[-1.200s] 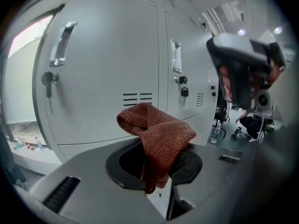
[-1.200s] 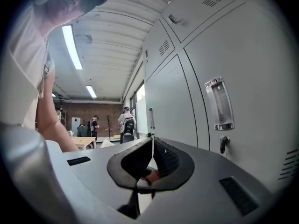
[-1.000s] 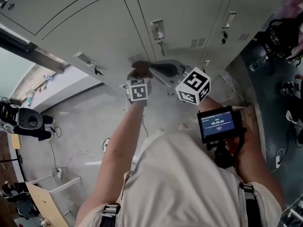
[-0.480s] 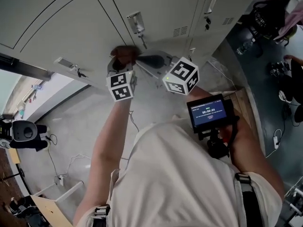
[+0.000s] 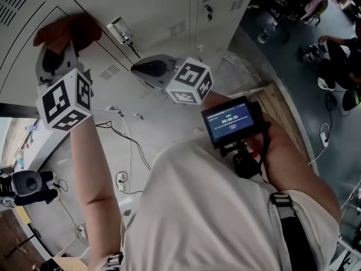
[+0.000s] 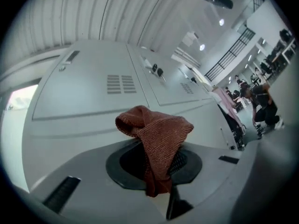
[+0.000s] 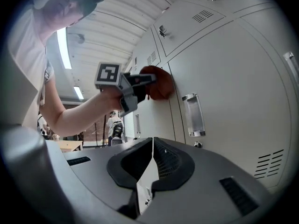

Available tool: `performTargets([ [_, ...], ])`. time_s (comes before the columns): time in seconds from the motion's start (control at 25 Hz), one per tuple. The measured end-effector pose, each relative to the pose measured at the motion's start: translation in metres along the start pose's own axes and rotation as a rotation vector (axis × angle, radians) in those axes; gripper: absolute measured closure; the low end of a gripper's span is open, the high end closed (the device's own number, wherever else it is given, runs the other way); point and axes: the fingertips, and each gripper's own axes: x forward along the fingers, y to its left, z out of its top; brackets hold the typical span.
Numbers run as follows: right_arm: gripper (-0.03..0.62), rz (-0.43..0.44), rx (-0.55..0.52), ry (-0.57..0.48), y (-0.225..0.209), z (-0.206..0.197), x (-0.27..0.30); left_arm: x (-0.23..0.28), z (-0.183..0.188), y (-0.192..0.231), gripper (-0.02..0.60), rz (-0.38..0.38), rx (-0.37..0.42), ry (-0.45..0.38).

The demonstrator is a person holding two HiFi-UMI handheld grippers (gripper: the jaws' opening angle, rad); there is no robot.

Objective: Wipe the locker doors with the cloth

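- Left gripper view: pinches rust-red cloth point(image 6: 156, 129) by a thin fold in left gripper point(image 6: 159, 169); presses bunch against locker door point(image 6: 84, 92).
- Holds right gripper point(image 7: 150, 169) closed on nothing, near door handle point(image 7: 193, 115).
- Risks losing cloth under hard rubbing, or snagging it on a handle.

rust-red ribbed cloth point(image 6: 159, 134), pale grey locker doors point(image 6: 84, 94), black-and-white patterned marker cubes point(image 5: 63, 99).
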Motion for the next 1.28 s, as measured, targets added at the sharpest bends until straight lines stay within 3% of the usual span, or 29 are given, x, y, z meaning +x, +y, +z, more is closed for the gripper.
performTargets([
  [0.24,0.574,-0.002,0.013,0.011,0.0,-0.006,-0.002,0.009,0.092,0.043,0.506,0.086,0.092,-0.12],
  [0.4,0.574,0.009,0.021,0.012,0.002,-0.006,0.0,0.0,0.093,0.055,0.506,0.141,0.111,-0.126],
  [0.56,0.574,0.018,0.029,0.021,0.005,-0.01,0.001,-0.019,0.044,0.053,0.506,0.199,0.112,-0.059],
  [0.72,0.574,0.025,0.03,0.027,0.005,-0.015,0.0,-0.034,-0.031,0.026,0.506,0.189,0.089,0.046],
  [0.88,0.574,0.037,0.025,0.027,0.006,-0.016,-0.003,-0.044,-0.098,-0.012,0.506,0.203,0.173,0.117],
  [1.08,0.574,0.037,0.024,0.03,0.004,-0.018,-0.002,-0.054,-0.189,-0.054,0.506,0.123,0.177,0.229],
  [1.28,0.574,0.02,0.038,0.043,-0.003,-0.024,-0.008,-0.062,-0.258,-0.084,0.506,0.022,0.251,0.329],
])
